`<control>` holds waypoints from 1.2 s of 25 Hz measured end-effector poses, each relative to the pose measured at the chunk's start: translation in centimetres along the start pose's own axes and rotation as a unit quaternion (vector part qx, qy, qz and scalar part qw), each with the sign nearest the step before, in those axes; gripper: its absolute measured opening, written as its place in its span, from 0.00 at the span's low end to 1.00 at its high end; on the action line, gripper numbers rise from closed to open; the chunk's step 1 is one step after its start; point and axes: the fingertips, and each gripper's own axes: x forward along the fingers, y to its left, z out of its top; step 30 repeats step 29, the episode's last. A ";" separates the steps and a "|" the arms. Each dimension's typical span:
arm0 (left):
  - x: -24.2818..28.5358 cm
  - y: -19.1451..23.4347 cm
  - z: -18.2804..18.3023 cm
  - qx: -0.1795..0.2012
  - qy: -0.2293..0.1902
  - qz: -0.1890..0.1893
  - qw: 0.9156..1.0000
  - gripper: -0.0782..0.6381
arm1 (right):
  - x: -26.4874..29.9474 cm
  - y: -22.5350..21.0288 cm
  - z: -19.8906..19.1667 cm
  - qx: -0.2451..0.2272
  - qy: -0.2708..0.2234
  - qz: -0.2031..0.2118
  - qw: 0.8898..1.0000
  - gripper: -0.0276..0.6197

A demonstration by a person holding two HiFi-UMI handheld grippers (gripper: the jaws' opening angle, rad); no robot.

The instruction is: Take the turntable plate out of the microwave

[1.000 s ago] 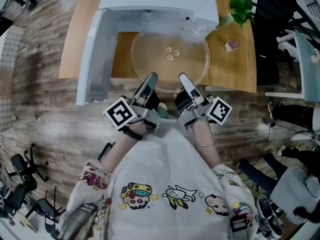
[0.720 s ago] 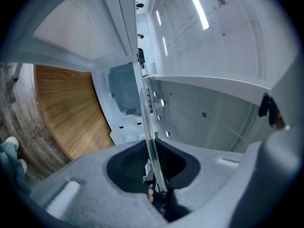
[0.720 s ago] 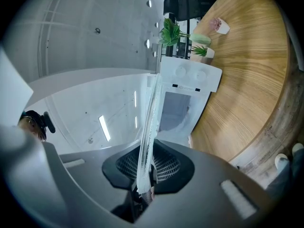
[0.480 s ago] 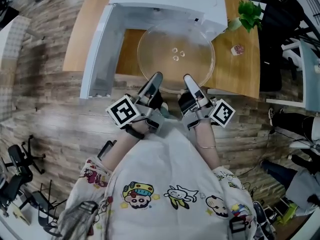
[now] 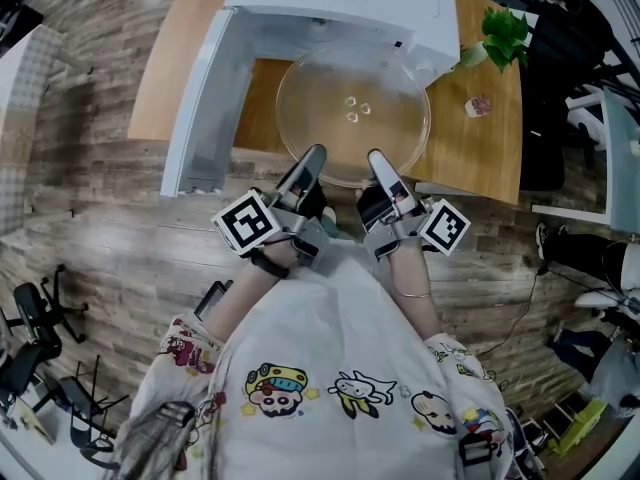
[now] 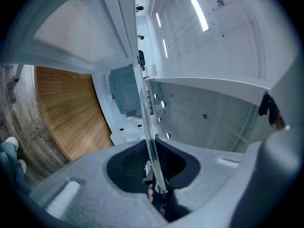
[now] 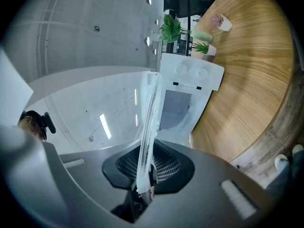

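You hold the turntable plate (image 5: 352, 113) level by its near rim, with one hand-held gripper on each side of its centre. The left hand-held gripper (image 5: 308, 164) and the right hand-held gripper (image 5: 378, 164) each pinch the glass edge between their jaws. Each gripper view shows the rim running straight in between them.

Two grips set apart like this stop a wide, flat disc from tipping or swinging, which a single pinch at the edge probably could not do. The plate is clear glass, round and shallow, with a raised rim and three small lugs near the middle. It looks smooth and likely slippery, so a firm pinch matters.

The plate hangs above the wooden table (image 5: 470, 153), just in front of the open white microwave (image 5: 340, 3), with its far rim at the mouth of the cavity. The door (image 5: 195, 108) stands swung wide to the left, so the way toward you is free. The task looks nearly done, though the plate is not yet set down.
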 end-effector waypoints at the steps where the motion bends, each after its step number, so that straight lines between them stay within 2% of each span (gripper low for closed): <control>1: 0.1 0.0 0.0 0.000 0.000 0.000 1.000 0.16 | 0.1 0.0 0.0 0.001 0.000 0.000 1.000 0.12; 30: 0.7 0.4 -0.2 -0.006 0.007 0.004 1.000 0.16 | 0.0 -0.4 0.5 0.004 -0.002 -0.008 1.000 0.12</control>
